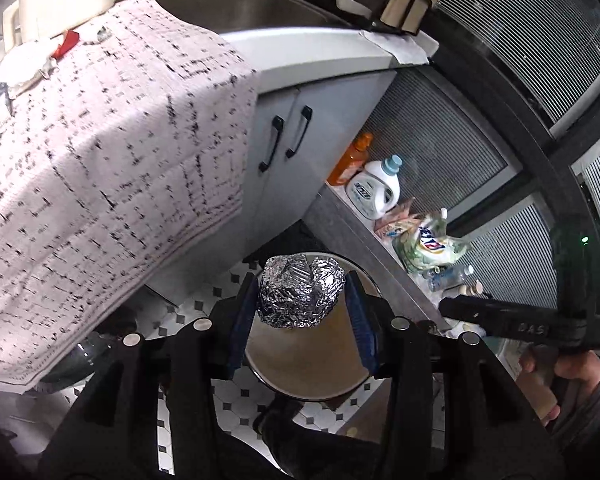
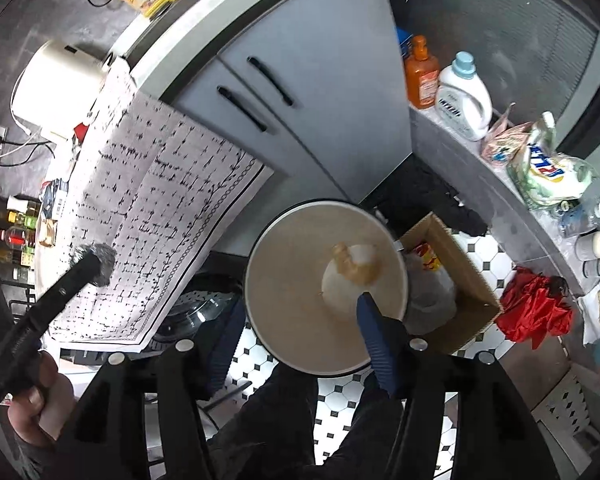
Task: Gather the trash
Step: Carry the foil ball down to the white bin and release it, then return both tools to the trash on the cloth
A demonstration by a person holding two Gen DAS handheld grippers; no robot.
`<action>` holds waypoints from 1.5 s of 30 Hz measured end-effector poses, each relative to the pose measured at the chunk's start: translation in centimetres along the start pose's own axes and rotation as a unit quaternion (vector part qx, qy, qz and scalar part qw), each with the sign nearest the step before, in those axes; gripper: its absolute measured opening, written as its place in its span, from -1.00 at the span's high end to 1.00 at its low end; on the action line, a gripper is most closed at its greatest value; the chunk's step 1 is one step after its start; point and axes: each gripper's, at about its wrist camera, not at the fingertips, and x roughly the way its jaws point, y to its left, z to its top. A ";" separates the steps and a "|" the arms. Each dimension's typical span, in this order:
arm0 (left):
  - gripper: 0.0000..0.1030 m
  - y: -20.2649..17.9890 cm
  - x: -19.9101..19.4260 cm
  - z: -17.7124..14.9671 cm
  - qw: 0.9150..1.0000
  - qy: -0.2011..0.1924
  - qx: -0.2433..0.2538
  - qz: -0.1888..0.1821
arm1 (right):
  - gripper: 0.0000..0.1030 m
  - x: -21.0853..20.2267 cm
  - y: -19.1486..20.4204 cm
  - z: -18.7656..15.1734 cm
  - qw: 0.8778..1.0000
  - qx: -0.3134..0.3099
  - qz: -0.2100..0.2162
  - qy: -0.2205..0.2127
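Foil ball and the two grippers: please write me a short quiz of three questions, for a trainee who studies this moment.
1. True or false: the left gripper is shut on the foil ball.
2. The right gripper is: A) open and empty; B) shut on a cup; C) shut on a spoon.
3. What colour is the pump bottle beside the white detergent bottle?

Key: 1 true; 2 A; 3 orange.

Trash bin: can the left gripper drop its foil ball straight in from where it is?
Probably yes. The left gripper holds the foil ball directly over the open trash bin, with nothing visible between them. The tablecloth hangs off to the side.
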 end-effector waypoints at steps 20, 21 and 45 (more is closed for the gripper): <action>-0.80 -0.3 -0.8 0.9 1.000 -0.009 0.003 -0.024 | -0.82 -5.3 -1.2 -0.8 0.996 0.015 -0.033 -0.076; -0.81 0.4 -1.6 1.1 1.000 -0.018 0.001 -0.018 | -0.83 -5.2 -0.5 -0.7 0.996 0.012 -0.032 -0.079; -0.81 19.8 -13.5 5.4 0.985 -0.137 -0.077 0.078 | -0.85 -1.7 22.7 4.9 0.984 -0.116 0.021 -0.132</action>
